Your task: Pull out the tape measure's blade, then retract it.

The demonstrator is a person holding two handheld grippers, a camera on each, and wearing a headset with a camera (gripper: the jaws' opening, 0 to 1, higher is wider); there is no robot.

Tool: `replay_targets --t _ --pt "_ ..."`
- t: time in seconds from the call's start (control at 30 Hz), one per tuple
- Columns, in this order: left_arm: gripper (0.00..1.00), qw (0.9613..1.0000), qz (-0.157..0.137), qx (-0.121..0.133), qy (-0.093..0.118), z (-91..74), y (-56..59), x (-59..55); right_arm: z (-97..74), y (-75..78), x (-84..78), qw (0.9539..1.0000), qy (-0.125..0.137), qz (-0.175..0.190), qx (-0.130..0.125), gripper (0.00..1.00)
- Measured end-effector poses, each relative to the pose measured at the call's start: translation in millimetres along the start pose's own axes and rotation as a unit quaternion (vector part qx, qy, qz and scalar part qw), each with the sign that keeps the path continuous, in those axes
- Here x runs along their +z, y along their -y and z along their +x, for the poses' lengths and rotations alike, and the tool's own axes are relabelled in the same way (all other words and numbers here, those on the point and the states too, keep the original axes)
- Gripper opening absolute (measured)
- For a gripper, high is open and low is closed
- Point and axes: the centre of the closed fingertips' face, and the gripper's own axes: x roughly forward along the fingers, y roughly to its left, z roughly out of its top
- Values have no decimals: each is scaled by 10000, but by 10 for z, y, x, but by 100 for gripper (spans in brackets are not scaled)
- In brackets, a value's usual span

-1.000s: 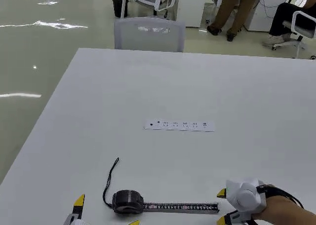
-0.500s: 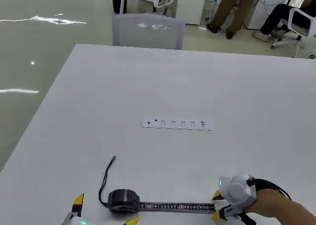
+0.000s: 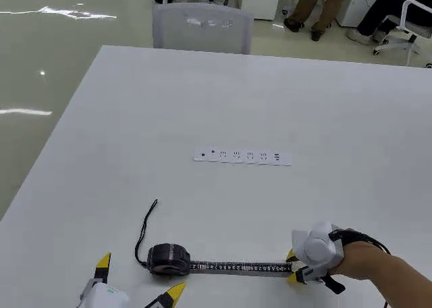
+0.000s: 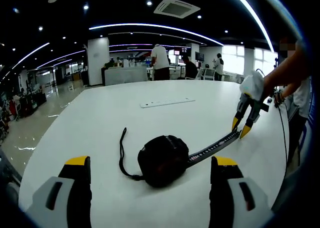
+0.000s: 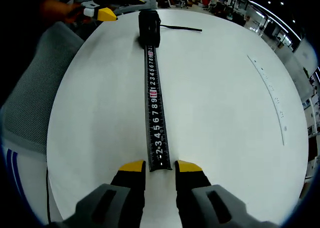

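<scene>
Yellow-tipped left hand-held gripper (image 3: 138,277): jaws wide apart, straddling the black tape measure (image 3: 169,259) at the counter's (image 3: 202,105) near edge, probably to brace it. Blade (image 3: 239,267) runs right, flat on the counter. Right hand-held gripper (image 3: 291,267) is clamped on its end, holding it extended. Numerals read clearly in the right gripper view and are too small in the head view.

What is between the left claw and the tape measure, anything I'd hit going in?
Nothing separate that I can see. The left claw is open, and the tape measure lies on the bare table just ahead, within the span of its jaws. Only the cord loops between one jaw and the tape measure.
</scene>
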Motion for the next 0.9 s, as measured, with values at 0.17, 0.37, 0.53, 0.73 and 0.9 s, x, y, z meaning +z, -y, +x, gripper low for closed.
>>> replay_targets --t 0.17,0.37,0.53,0.73,0.9 --pt "98 10000 -47 -5 8 23 -9 -16 -16 -25 14 10000 -14 35 1 16" --pt "98 10000 -77 23 -14 71 -6 -25 -4 -11 -1 9999 -109 73 -10 15" --pt "99 9999 -18 93 -87 118 3 -55 -20 -4 12 9992 -404 24 12 14" --pt "99 9995 -147 257 -117 259 67 -77 -40 -29 43 9990 -426 93 96 14" --pt "99 9978 -445 468 -129 364 68 -105 -28 -20 39 9988 -461 160 73 14"
